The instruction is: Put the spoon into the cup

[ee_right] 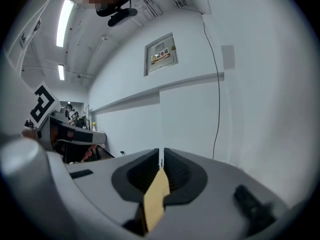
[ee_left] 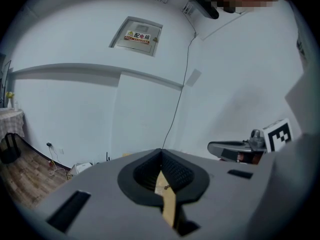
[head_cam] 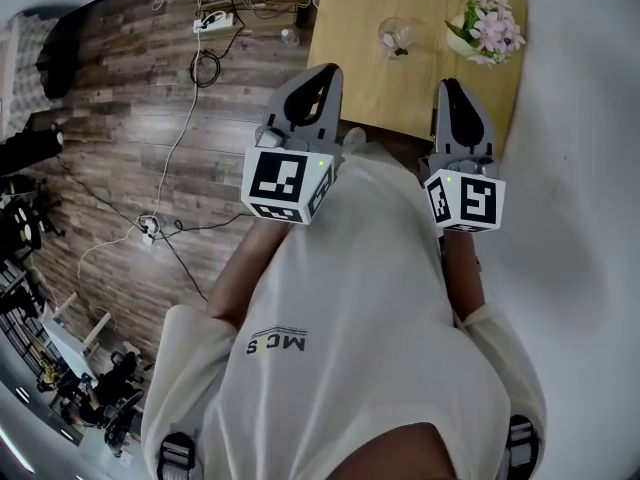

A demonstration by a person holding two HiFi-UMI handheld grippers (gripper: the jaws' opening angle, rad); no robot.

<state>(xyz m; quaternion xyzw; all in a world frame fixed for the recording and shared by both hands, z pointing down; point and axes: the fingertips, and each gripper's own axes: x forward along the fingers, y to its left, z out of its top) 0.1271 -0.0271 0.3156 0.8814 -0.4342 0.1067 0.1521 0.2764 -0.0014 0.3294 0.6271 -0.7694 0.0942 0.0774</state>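
Plainly, the spoon could not be picked out anywhere. A small clear cup [head_cam: 394, 34] stood on the far wooden surface [head_cam: 345, 68], and the speck at its foot was too small to name (possibly the spoon). A pot of pink flowers [head_cam: 486, 26] sat to the right of the cup, well apart from it. Both tools were held close to the person's chest, well short of the surface, which suggests the task was not yet under way. The left tool [head_cam: 326, 70] had its jaws pressed together on nothing. The right tool [head_cam: 450, 84] was likewise clenched and empty, and both pointed at the white wall rather than down at the cup.
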